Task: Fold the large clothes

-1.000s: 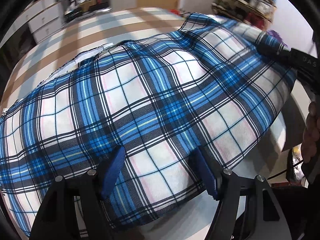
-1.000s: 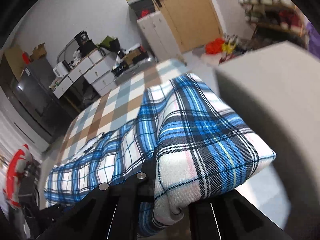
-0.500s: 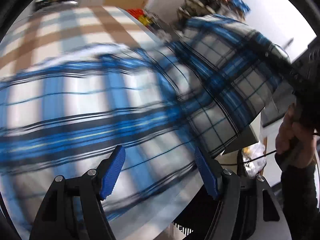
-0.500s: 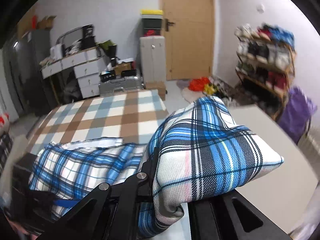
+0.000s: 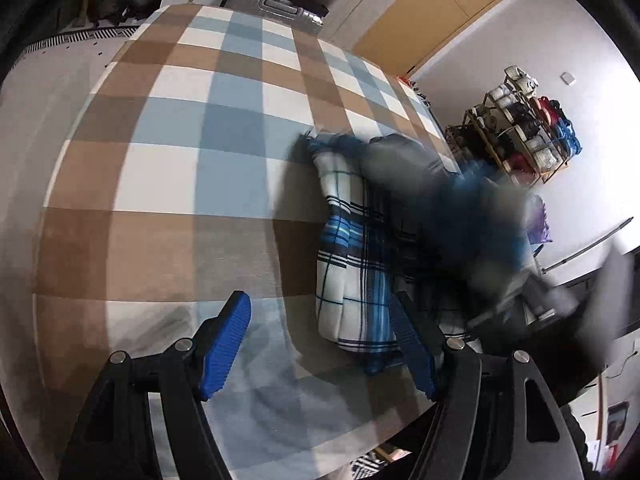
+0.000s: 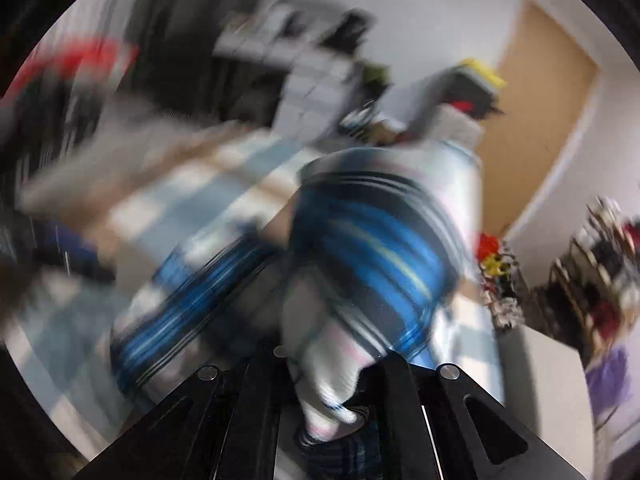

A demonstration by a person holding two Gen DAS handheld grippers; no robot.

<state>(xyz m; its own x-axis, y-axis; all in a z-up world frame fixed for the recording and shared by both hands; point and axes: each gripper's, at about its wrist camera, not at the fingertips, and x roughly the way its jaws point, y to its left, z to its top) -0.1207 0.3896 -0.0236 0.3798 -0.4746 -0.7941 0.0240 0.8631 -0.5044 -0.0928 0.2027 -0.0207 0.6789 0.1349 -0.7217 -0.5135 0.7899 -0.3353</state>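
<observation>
The blue, white and black plaid garment [image 5: 352,260] lies bunched on the checked tablecloth [image 5: 180,168], its right part blurred by motion. My left gripper [image 5: 320,340] is open and empty, hovering over the cloth with its right finger beside the garment's near end. In the right wrist view, my right gripper [image 6: 328,400] is shut on a fold of the plaid garment [image 6: 360,264], which bulges up over the jaws. That view is heavily blurred.
The checked tablecloth covers a table whose near edge [image 5: 360,436] shows. A shoe rack [image 5: 524,128] stands at the right wall, white drawers and a suitcase [image 5: 280,8] behind the table, and a wooden door [image 6: 540,128] beyond.
My left gripper has pulled off the garment and swung left, now over bare tablecloth. My right gripper keeps its hold and has moved fast, carrying the fabric across the table.
</observation>
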